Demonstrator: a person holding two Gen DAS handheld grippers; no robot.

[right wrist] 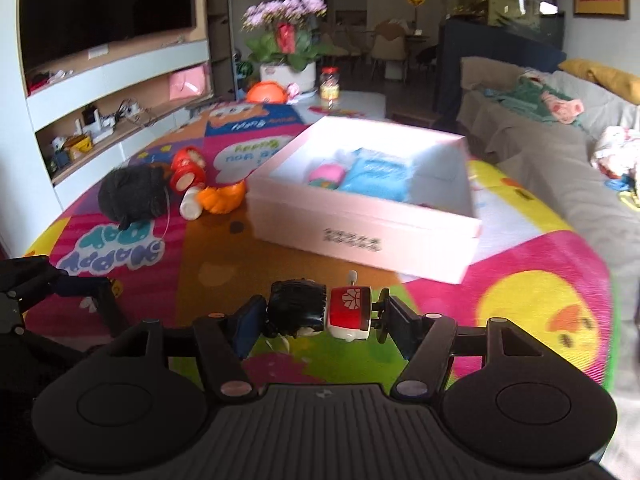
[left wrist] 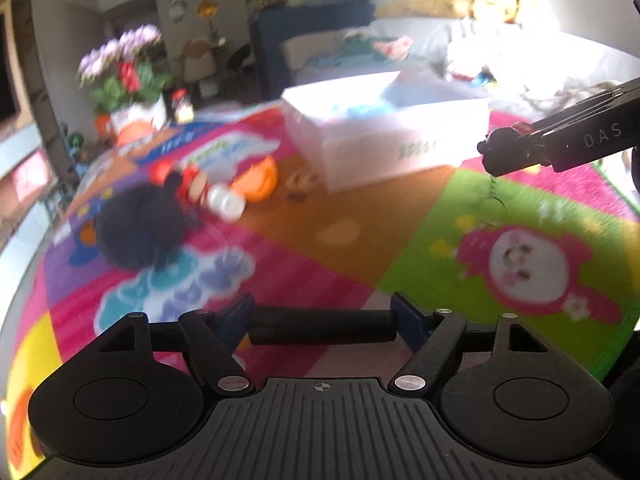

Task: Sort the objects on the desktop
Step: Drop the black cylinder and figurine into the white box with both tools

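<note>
the right gripper (right wrist: 320,318) is clamped on a small wind-up doll (right wrist: 320,314) with black hair and a red-and-white body, held crosswise between the pads above the colourful play mat (right wrist: 520,280). the left gripper (left wrist: 322,322) has its jaws apart with nothing between them; only a black crossbar of the tool sits there. further out on the mat stands the open white box (right wrist: 360,232), with a blue packet (right wrist: 378,178) and a pink toy (right wrist: 326,174) inside. left of the box lies a cluster: an orange toy (right wrist: 222,200), a white bottle (right wrist: 191,207), a red doll (right wrist: 187,170) and a dark fuzzy plush (right wrist: 132,196). beyond, a pot of purple flowers (right wrist: 286,20) and a grey sofa (right wrist: 560,152).
</note>
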